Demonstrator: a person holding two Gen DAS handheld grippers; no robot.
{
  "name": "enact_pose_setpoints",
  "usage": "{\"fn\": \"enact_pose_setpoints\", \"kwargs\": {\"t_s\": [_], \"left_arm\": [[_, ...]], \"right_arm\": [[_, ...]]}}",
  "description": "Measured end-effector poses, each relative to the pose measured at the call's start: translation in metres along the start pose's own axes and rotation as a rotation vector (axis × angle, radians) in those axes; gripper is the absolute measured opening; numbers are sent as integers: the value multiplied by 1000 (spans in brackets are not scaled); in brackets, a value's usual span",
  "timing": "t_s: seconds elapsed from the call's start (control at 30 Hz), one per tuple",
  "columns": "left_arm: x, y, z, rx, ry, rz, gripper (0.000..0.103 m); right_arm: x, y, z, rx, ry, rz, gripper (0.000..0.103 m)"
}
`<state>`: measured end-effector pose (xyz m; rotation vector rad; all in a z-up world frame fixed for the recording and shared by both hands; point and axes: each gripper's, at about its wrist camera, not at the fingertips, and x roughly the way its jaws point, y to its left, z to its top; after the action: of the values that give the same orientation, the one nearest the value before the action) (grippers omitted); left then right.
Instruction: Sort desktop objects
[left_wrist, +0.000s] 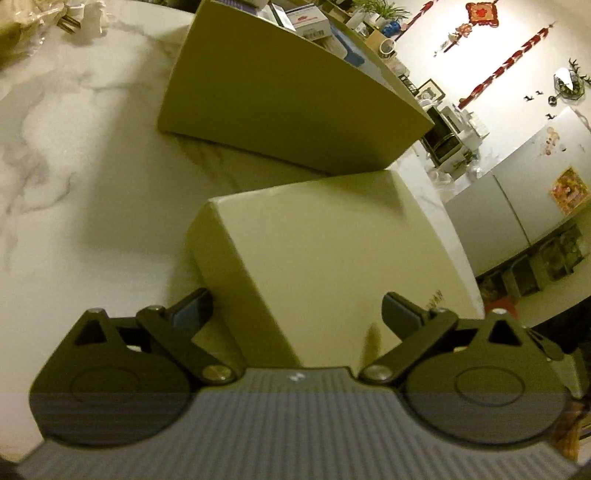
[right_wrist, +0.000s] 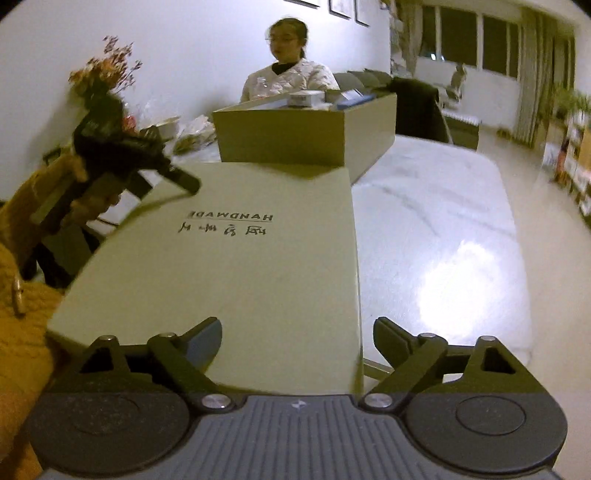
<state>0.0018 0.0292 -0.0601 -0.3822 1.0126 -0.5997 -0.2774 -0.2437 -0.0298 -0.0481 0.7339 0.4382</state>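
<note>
Jaws wide, both grippers (left_wrist: 297, 310) (right_wrist: 297, 339) straddling lid (right_wrist: 229, 266).

Cream lid (right_wrist: 236, 280) (blk lettering), tan box (right_wrist: 295, 136), grey-veined marble table (left_wrist: 66, 155).

— What carries it all?

— A white marble-patterned table (right_wrist: 436, 229) with grey veins.

— And directly on it?

— An open cardboard box (right_wrist: 295, 136) at the far side, packed with small items. Near it, touching its front, lies a flat pale lid (right_wrist: 229, 273) printed with "HANDMADE". At the far left, crinkled plastic wrapping (left_wrist: 26, 22) sits on the surface.

— The right half?

— Bare, with a bright glare.
</note>
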Motion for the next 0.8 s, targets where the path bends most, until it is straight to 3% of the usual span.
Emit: {"fn": "enact_pose_setpoints", "kwargs": {"t_s": [0.37, 0.53, 0.8], "left_arm": [[-19, 0, -34, 34, 47, -70, 100], [-19, -1, -43, 76, 78, -108, 94], [-18, -8, -52, 131, 63, -106, 92]], "right_arm": [[6, -9, -4, 135, -22, 71, 87], [7, -14, -12, 180, -39, 101, 87], [12, -46, -36, 420, -71, 181, 85]]}}
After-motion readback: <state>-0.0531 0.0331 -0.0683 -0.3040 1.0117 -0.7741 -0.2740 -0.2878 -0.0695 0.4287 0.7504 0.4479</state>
